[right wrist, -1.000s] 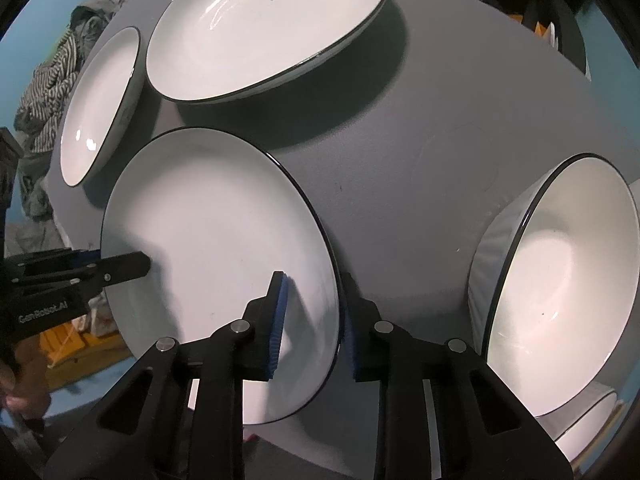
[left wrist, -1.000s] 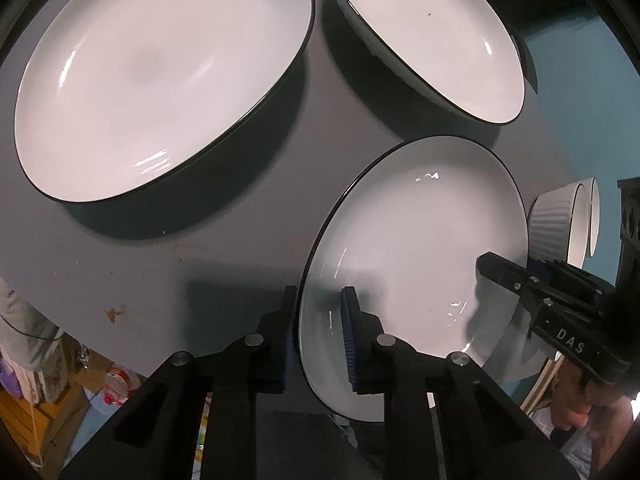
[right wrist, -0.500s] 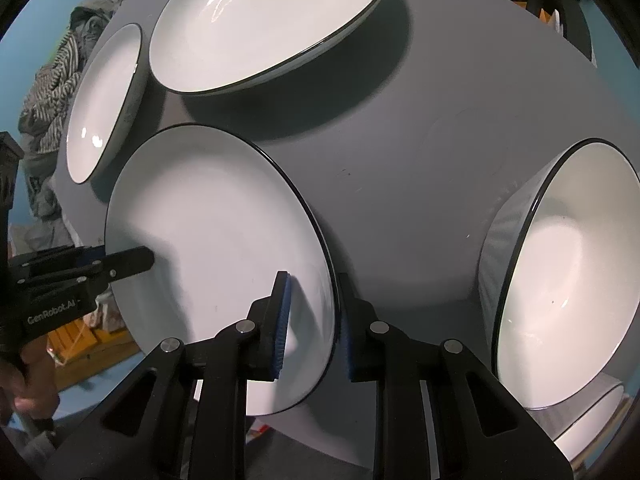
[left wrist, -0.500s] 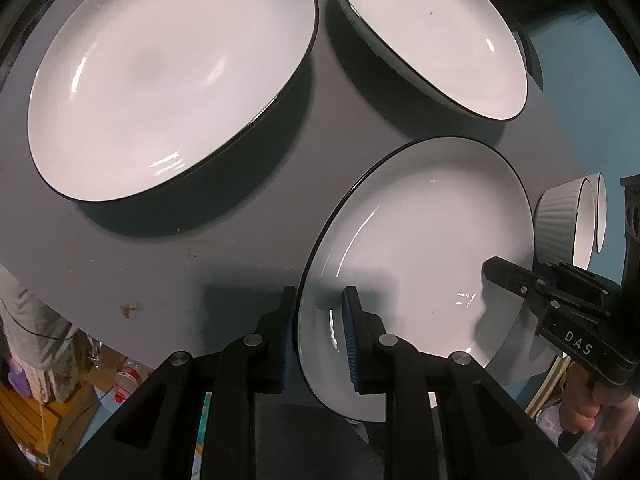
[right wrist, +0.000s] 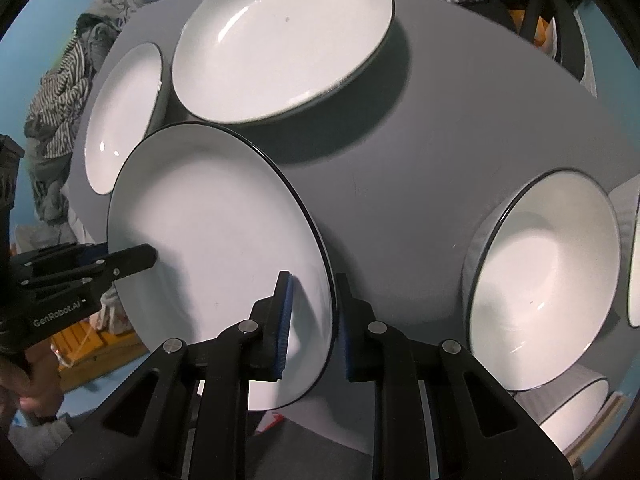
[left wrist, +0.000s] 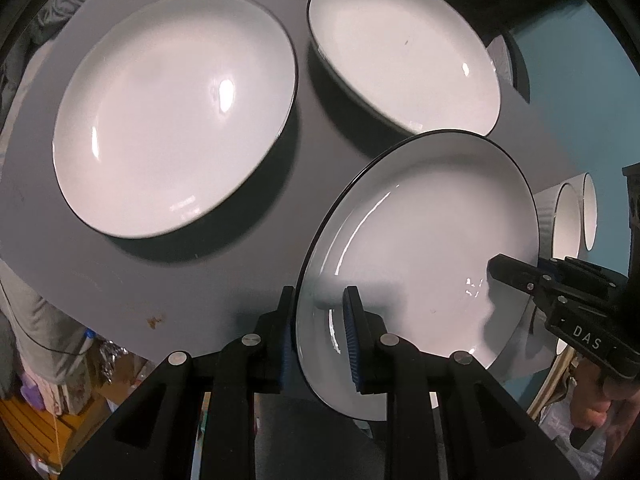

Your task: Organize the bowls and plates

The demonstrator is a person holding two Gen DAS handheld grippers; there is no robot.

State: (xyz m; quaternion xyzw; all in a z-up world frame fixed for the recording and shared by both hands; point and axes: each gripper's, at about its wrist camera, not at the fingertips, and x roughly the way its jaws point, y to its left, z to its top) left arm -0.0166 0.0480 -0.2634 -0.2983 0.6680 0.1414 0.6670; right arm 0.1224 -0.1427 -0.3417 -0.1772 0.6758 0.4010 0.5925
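A white plate with a thin black rim (left wrist: 420,232) (right wrist: 212,220) hangs tilted a little above the grey table (left wrist: 180,280), held at two opposite edges. My left gripper (left wrist: 318,336) is shut on its near rim, one pad on the white face and one behind. On the opposite rim my right gripper (right wrist: 314,320) is shut the same way. Each gripper shows in the other's view: the right gripper (left wrist: 520,276) at the plate's right edge, the left gripper (right wrist: 132,258) at its left edge.
Two more white plates lie on the table, a large plate (left wrist: 172,112) (right wrist: 124,116) and a second plate (left wrist: 400,52) (right wrist: 280,40). A ribbed white bowl (right wrist: 548,280) stands to the right with more bowls (right wrist: 576,408) by it. Clothes are heaped beyond the table's far edge.
The held plate has risen off the table with both grippers on it. The left view has pulled back, so the other plates look smaller and farther.
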